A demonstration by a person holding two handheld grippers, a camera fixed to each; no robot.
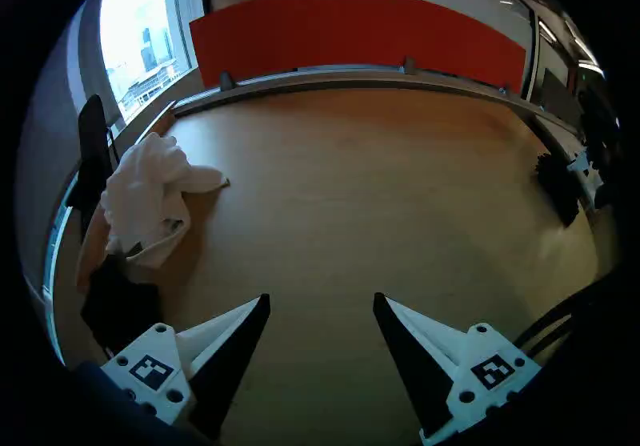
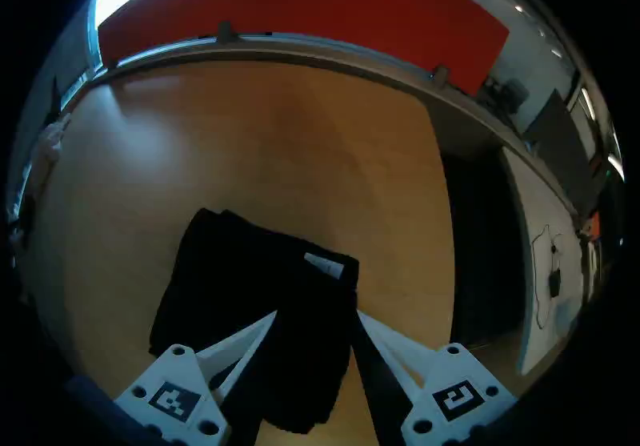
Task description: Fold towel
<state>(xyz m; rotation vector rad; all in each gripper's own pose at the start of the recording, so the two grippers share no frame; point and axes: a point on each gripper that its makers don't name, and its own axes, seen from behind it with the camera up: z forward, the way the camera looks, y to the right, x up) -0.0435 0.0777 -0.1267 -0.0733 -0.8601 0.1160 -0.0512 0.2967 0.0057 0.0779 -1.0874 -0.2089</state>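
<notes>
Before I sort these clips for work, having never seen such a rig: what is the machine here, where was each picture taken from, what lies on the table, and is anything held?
There is no robot: a person holds a two-fingered claw in each hand, and a fisheye camera rides on each, looking along its fingers. The left gripper view shows the left claw open above a wooden table; a crumpled white towel lies near the table's left edge, a dark cloth beside it, nearer the camera. The right gripper view shows the right claw with a folded black towel lying between its fingers; whether they press on it I cannot tell. A red partition stands behind the table.
</notes>
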